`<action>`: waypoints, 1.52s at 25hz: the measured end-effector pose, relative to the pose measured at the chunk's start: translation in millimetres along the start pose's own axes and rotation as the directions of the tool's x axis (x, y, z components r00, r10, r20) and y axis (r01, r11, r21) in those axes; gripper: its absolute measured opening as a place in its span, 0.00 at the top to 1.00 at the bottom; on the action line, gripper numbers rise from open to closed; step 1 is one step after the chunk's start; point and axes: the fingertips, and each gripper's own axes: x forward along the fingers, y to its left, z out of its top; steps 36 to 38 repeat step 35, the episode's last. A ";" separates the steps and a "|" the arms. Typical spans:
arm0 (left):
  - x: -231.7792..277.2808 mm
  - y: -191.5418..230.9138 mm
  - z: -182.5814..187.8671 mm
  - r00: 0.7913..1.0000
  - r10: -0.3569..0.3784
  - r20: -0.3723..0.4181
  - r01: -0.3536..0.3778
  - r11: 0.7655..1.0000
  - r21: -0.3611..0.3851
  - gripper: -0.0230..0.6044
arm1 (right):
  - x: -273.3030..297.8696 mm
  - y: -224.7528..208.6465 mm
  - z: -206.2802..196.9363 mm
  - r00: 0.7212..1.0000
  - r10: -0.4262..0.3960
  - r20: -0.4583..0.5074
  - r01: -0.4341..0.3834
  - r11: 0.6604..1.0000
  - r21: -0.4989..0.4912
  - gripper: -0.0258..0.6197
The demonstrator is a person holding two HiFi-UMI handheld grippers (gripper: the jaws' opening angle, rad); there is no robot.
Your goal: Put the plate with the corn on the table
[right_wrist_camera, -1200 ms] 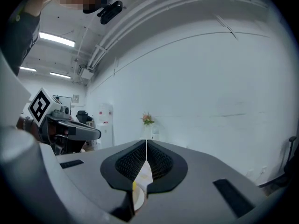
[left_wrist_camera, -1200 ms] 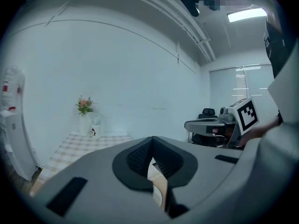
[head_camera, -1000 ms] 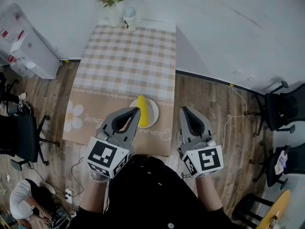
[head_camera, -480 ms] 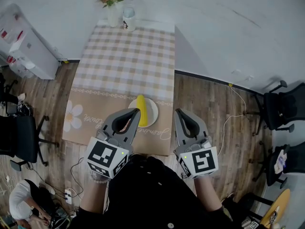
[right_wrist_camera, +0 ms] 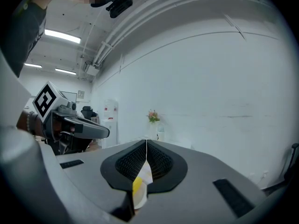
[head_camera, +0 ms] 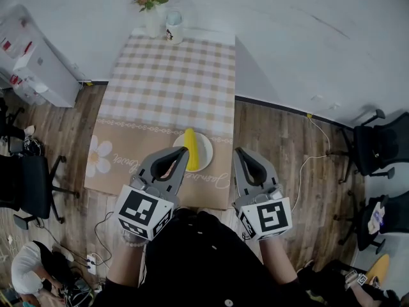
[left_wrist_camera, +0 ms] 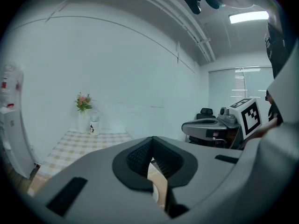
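A white plate (head_camera: 203, 147) with a yellow corn cob (head_camera: 191, 149) lies on the tan near end of the table (head_camera: 169, 82), close to its front edge. My left gripper (head_camera: 182, 151) hovers with its tip just left of the corn, jaws shut and empty. My right gripper (head_camera: 239, 152) hangs past the table's right front corner, right of the plate, also shut with nothing held. Through the closed jaws of the right gripper (right_wrist_camera: 146, 146) I see a sliver of corn (right_wrist_camera: 137, 185) and plate (right_wrist_camera: 145, 175) below. The left gripper (left_wrist_camera: 150, 148) shows a slice of plate (left_wrist_camera: 154, 191) beneath it.
A vase of flowers (head_camera: 150, 5) and a jar (head_camera: 173, 24) stand at the table's far end. A white cabinet (head_camera: 35, 62) is to the left, with office chairs at left (head_camera: 25, 184) and right (head_camera: 377, 149). A person (head_camera: 32, 267) crouches at the lower left.
My right gripper has shifted a little left, toward the table's corner. The left gripper has barely moved. The plate and corn stay put.
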 end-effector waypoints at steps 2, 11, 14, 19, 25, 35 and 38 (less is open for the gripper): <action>9.8 -15.6 0.7 1.000 -0.001 -0.002 0.001 1.000 0.005 0.94 | -10.7 -13.4 -3.0 1.000 0.000 0.003 0.000 1.000 0.002 0.90; 7.8 -11.1 -1.2 1.000 -0.002 -0.001 0.002 1.000 0.002 0.94 | -5.7 -7.7 -2.8 1.000 0.003 0.005 -0.003 1.000 -0.006 0.90; -3.2 5.6 -0.1 1.000 -0.006 0.002 0.006 1.000 0.001 0.94 | 5.9 7.8 1.5 1.000 0.000 0.000 0.000 1.000 -0.007 0.90; 14.1 -18.0 2.3 1.000 -0.005 -0.004 0.005 1.000 0.004 0.94 | -10.0 -17.0 -3.4 1.000 -0.003 -0.001 0.003 1.000 0.000 0.90; 28.3 -38.5 0.6 1.000 -0.010 -0.015 0.010 1.000 -0.001 0.94 | -24.2 -35.4 -11.0 1.000 -0.006 -0.010 0.006 1.000 0.001 0.90; 52.5 -72.8 -8.5 0.999 -0.016 -0.037 0.016 1.000 0.010 0.94 | -44.3 -63.9 -26.3 1.000 0.001 -0.015 -0.001 1.000 0.002 0.90; 52.5 -72.8 -8.5 0.999 -0.016 -0.037 0.016 1.000 0.010 0.94 | -44.3 -63.9 -26.3 1.000 0.001 -0.015 -0.001 1.000 0.002 0.90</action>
